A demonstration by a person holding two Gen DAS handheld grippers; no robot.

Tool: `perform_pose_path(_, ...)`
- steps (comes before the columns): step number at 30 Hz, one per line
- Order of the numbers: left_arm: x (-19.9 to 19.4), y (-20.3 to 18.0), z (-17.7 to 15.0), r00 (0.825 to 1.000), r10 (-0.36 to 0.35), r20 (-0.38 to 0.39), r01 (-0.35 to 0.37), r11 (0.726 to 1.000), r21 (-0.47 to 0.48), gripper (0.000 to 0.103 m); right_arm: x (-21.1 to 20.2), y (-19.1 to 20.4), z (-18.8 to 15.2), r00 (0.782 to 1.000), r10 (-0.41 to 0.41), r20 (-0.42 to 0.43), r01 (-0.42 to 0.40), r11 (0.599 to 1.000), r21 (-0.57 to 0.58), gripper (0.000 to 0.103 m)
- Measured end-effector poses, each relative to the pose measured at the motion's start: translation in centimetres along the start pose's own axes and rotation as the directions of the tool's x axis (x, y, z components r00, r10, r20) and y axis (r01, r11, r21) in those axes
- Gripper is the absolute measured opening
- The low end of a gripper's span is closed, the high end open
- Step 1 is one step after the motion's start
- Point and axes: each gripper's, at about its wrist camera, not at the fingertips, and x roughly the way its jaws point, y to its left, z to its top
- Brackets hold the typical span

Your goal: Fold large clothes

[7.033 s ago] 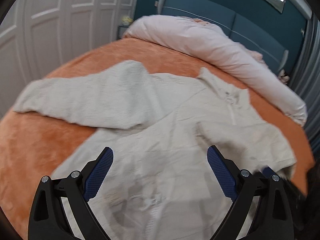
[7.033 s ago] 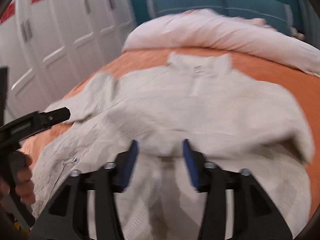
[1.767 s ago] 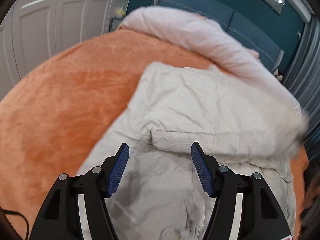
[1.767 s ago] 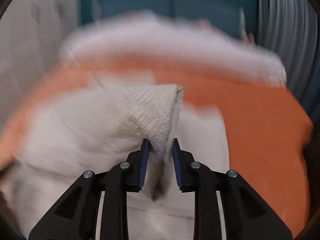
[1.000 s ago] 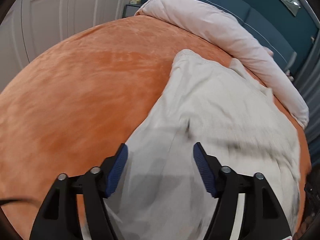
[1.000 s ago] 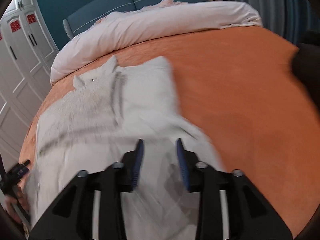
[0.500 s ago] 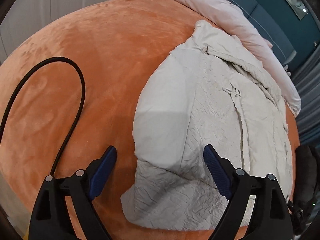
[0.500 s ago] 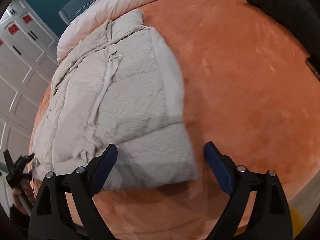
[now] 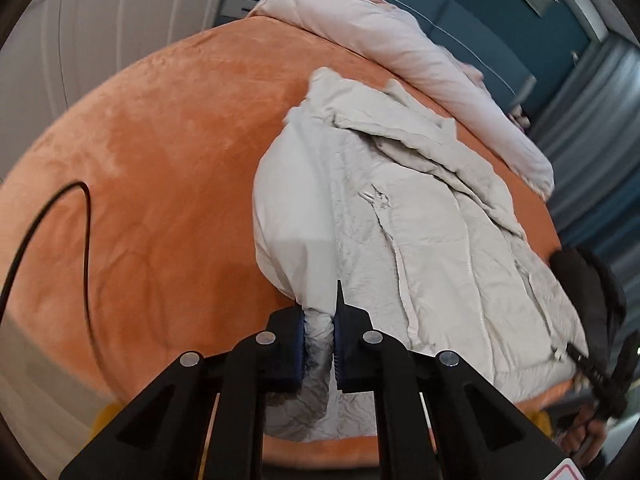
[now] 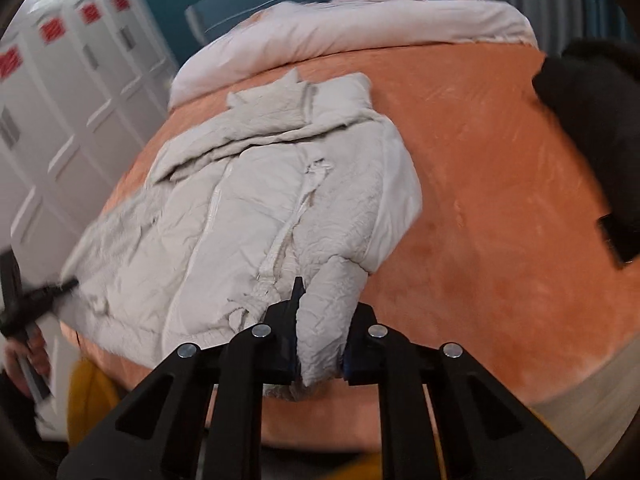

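A pale beige padded jacket (image 9: 420, 216) (image 10: 256, 200) lies lengthwise on the orange bedspread (image 9: 152, 152), sleeves folded in over its front, collar toward the headboard. My left gripper (image 9: 319, 336) is closing, its blue pads pressed on the hem corner at the jacket's near left. My right gripper (image 10: 320, 344) is closing too, its pads squeezing a bunch of the hem at the near right corner. Both corners lift slightly off the bed. Each view shows the other gripper at its edge, held by a hand (image 10: 24, 344).
A rolled pinkish duvet (image 9: 400, 52) (image 10: 360, 28) lies across the head of the bed before a teal headboard. White wardrobe doors (image 10: 60, 92) run along one side. A black garment (image 10: 596, 120) sits on the bed's far side. A black cable (image 9: 52, 216) loops over the bedspread.
Both grippers stood wide open over the hem half a second ago; now both have closed on the hem corners. The jacket's sleeves were folded in before that.
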Motion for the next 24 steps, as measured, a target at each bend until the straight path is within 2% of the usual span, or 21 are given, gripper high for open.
perform_pose_path(3,-3.3,1.4,-4.1,0.999,0.003,-0.05,-0.003,1.0,0.003,0.008,-2.3,0.4,-4.4,0.997,-0.029,-0.077,0.024,0.998,-0.065,0.014)
perform_pose_path(7,-6.3,2.8,-10.7,0.989,0.076,-0.124,-0.073,0.997,0.028,0.009,-4.2,0.6,-10.8,0.979,-0.047,-0.199,0.034,0.997,-0.069,0.015)
perform_pose_path(9,-6.9,3.3,-12.5,0.984,0.091,-0.152,-0.091,0.996,0.009,0.013,-4.5,1.0,-13.0,0.967,-0.073,-0.242,0.053,0.995,-0.087,0.019)
perform_pose_path(10,-7.2,3.6,-13.1,0.982,0.104,-0.157,-0.108,0.994,-0.014,0.02,-4.6,1.4,-13.9,0.962,-0.089,-0.257,0.063,0.992,-0.105,0.024)
perform_pose_path(12,-8.3,3.8,-13.0,0.984,0.109,-0.139,-0.115,0.993,-0.041,0.021,-5.3,1.7,-13.8,0.965,-0.105,-0.241,0.079,0.99,-0.114,0.028)
perform_pose_path(14,-10.2,2.7,-11.2,0.989,0.129,-0.069,-0.132,0.991,-0.032,0.021,-6.1,1.2,-12.5,0.969,-0.115,-0.217,0.094,0.99,-0.104,0.036)
perform_pose_path(16,-12.6,1.1,-9.0,0.988,0.145,0.052,-0.145,0.989,0.006,0.022,-7.7,-0.2,-10.9,0.98,-0.129,-0.151,0.117,0.989,-0.092,0.048)
perform_pose_path(17,-13.9,0.3,-7.8,0.981,0.151,0.124,-0.156,0.987,0.028,0.025,-8.5,-0.6,-10.2,0.981,-0.164,-0.099,0.155,0.983,-0.095,0.051)
perform_pose_path(18,-15.1,-0.8,-6.1,0.965,0.156,0.209,-0.17,0.984,0.052,0.034,-9.7,-0.8,-9.2,0.98,-0.197,-0.037,0.193,0.977,-0.095,0.054)
perform_pose_path(19,-15.6,-1.3,-5.5,0.956,0.155,0.249,-0.175,0.983,0.061,0.038,-10.7,-1.2,-7.8,0.976,-0.214,0.032,0.216,0.973,-0.078,0.054)
perform_pose_path(21,-15.4,-3.1,-2.2,0.928,0.115,0.355,-0.161,0.982,0.101,0.047,-11.6,-2.0,-5.0,0.966,-0.209,0.151,0.214,0.977,-0.02,0.055)
perform_pose_path(24,-12.3,-5.4,1.4,0.918,0.092,0.385,-0.153,0.979,0.132,0.047,-9.9,-0.9,-1.5,0.965,-0.151,0.216,0.16,0.987,-0.028,0.048)
